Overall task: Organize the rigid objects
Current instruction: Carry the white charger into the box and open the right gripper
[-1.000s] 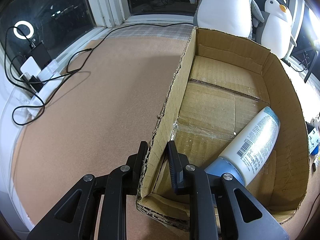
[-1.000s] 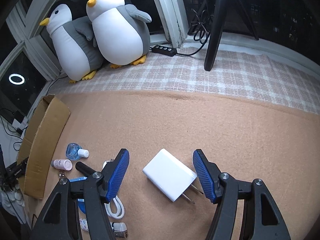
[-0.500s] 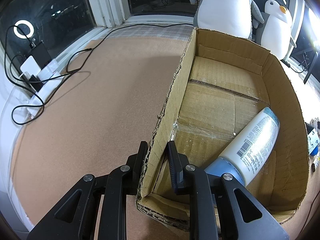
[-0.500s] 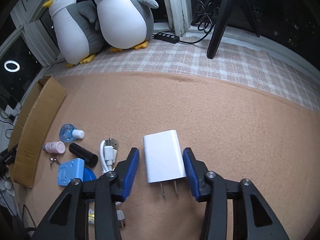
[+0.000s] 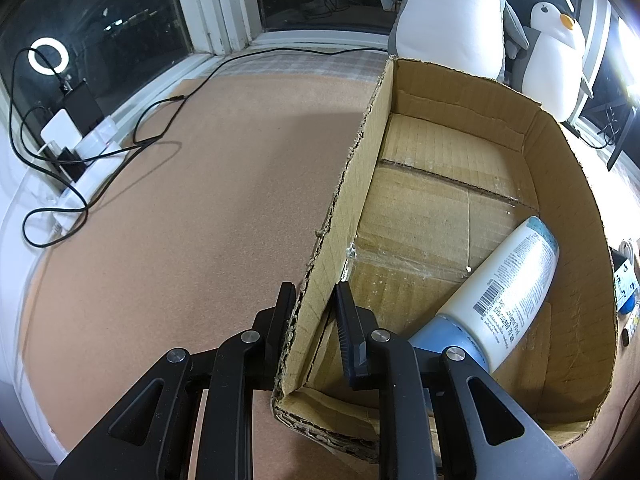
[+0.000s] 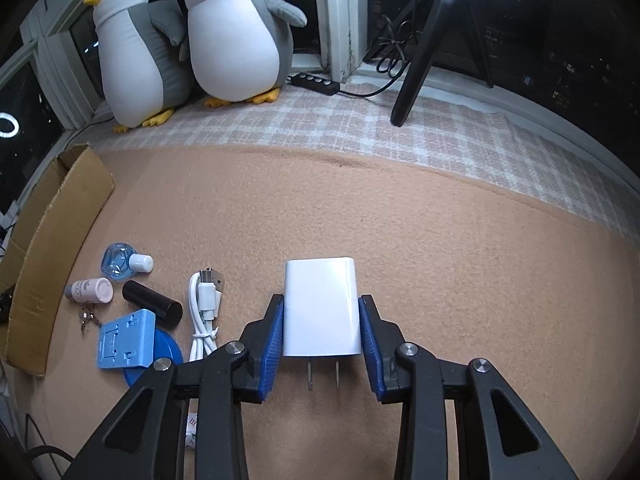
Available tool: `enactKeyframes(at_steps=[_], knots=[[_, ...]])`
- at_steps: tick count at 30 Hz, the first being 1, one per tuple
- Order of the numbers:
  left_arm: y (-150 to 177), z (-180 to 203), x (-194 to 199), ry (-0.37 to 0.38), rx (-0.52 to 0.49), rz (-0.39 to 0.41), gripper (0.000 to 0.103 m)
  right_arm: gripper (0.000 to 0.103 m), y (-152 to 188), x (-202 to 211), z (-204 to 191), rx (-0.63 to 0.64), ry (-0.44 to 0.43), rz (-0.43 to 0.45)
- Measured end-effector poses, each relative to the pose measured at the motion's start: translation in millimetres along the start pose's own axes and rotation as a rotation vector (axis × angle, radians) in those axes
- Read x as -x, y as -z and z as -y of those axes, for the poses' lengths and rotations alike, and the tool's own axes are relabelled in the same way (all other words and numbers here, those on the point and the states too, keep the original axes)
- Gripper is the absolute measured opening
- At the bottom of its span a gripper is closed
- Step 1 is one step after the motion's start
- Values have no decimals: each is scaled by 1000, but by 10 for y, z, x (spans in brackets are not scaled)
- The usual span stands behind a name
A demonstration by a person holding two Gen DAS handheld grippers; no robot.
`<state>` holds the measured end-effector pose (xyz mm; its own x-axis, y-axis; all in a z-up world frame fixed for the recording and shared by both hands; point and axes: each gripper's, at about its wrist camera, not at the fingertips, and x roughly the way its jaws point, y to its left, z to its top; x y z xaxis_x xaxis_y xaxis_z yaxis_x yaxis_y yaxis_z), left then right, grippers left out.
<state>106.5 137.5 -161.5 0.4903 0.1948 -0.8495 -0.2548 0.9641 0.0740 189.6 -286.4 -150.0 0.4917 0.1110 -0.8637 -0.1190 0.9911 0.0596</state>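
My left gripper (image 5: 314, 300) is shut on the near left wall of an open cardboard box (image 5: 352, 184). A white bottle with a blue cap (image 5: 508, 280) lies inside the box at its right. My right gripper (image 6: 322, 308) is shut on a white wall charger (image 6: 320, 306), its blue pads against both sides and its prongs pointing toward me. Left of it on the tan mat lie a white USB cable (image 6: 204, 308), a black cylinder (image 6: 152, 304), a blue block (image 6: 126, 338), a pink bottle (image 6: 90, 290) and a small blue bottle (image 6: 122, 262).
Two plush penguins (image 6: 236, 36) stand at the back on a checked cloth. A black tripod leg (image 6: 416, 68) and a power strip (image 6: 316, 82) are near the window. The box's outer wall (image 6: 52, 248) shows at the left. Cables and chargers (image 5: 68, 140) lie far left.
My right gripper has turned, moved in and closed its fingers onto the sides of the white charger. The left gripper and the box have not moved.
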Motion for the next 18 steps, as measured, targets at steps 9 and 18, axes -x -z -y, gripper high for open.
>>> enactKeyframes(at_steps=[9, 18], knots=[[6, 15, 0, 1, -1, 1, 18, 32, -97, 493, -296, -17, -55, 92], [4, 5, -8, 14, 6, 5, 18, 32, -237, 882, -1079, 61, -193, 152]])
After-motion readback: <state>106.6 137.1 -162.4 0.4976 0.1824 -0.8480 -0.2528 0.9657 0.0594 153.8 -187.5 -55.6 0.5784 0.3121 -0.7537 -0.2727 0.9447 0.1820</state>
